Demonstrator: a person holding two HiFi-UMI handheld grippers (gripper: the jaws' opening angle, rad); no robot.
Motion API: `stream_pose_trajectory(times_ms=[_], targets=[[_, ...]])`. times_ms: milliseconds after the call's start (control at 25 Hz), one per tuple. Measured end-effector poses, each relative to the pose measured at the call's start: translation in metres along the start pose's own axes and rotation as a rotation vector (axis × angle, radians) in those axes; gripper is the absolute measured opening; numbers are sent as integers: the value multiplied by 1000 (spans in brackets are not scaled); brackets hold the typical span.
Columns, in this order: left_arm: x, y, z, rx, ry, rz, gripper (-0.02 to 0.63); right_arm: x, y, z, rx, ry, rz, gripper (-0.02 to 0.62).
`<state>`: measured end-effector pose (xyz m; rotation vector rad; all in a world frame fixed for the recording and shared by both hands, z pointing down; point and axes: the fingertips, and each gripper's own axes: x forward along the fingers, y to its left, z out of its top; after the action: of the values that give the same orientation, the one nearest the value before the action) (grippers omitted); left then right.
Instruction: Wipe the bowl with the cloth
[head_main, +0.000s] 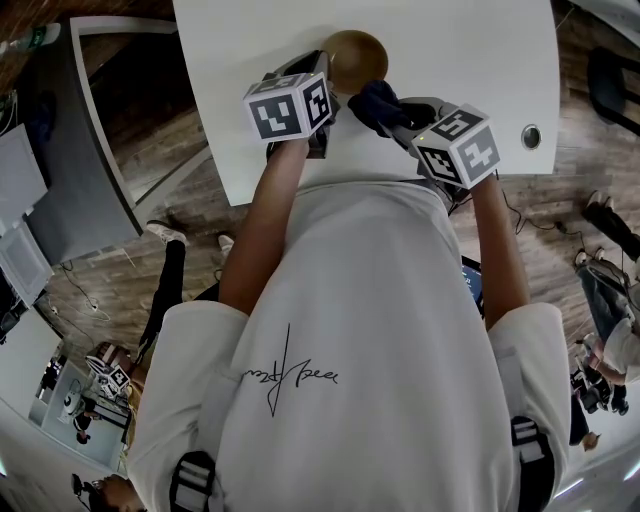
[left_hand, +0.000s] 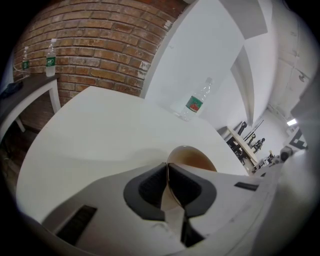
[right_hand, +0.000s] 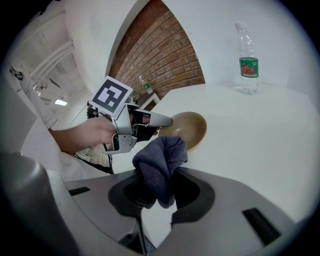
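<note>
White table (head_main: 450, 60); bottle (right_hand: 248, 55) visible only in gripper views, bowl (head_main: 355, 55) in all.

The bowl (left_hand: 192, 159) looks like smooth brown wood with a soft sheen, and the cloth (right_hand: 160, 165) is a dark, matt, nubbly knit fabric. The table (left_hand: 100, 130) is smooth matt white, the wall (left_hand: 100, 40) is rough brick, and the bottle (right_hand: 248, 50) is clear glossy plastic with a green label. The left gripper (left_hand: 167, 167) and right gripper (right_hand: 159, 182) have matt grey plastic shells with darker, dull pads (left_hand: 147, 187).
</note>
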<state>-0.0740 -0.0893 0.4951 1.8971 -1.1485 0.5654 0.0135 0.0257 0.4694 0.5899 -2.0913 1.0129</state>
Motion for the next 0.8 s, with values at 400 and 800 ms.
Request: stream_pose_trajectory(times_ms=[400,800], targets=[[-1,0,-1,-7,4,-4,5,-8,-14,-2,18,-6,-30,81],[-2,4,0,-9,7,-12,5,-10,-24,2,31,-12,-65,81]])
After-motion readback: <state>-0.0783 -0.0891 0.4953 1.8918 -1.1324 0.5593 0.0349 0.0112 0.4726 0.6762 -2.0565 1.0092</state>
